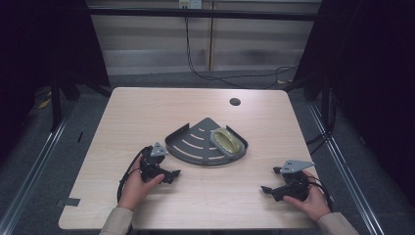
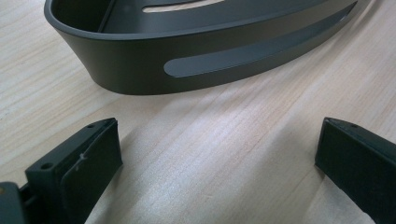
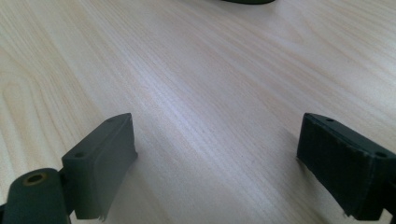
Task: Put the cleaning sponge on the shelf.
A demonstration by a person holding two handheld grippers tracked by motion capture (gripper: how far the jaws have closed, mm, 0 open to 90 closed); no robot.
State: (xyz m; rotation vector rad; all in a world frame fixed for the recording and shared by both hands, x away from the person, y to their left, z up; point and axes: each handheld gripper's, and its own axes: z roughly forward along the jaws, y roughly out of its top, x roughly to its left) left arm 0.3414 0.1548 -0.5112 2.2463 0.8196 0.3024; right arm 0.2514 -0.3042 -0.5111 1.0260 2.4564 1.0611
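A dark grey quarter-round slotted tray [image 1: 195, 142] lies at the middle of the wooden table. A yellow-green oval object [image 1: 226, 140] rests in its right part. My left gripper [image 1: 169, 168] sits on the table just left of and in front of the tray. It is open, with bare wood between the jaws. In the left gripper view the tray's curved wall [image 2: 210, 60] stands close ahead of that gripper [image 2: 218, 140]. My right gripper [image 1: 270, 179] is near the front right of the table, open over bare wood [image 3: 215, 135], well clear of the tray.
A round cable hole [image 1: 235, 102] sits near the table's far edge. Cables [image 1: 230, 77] trail on the floor behind the table. Dark frame posts stand at both sides. Bare tabletop [image 1: 147, 112] spreads around the tray.
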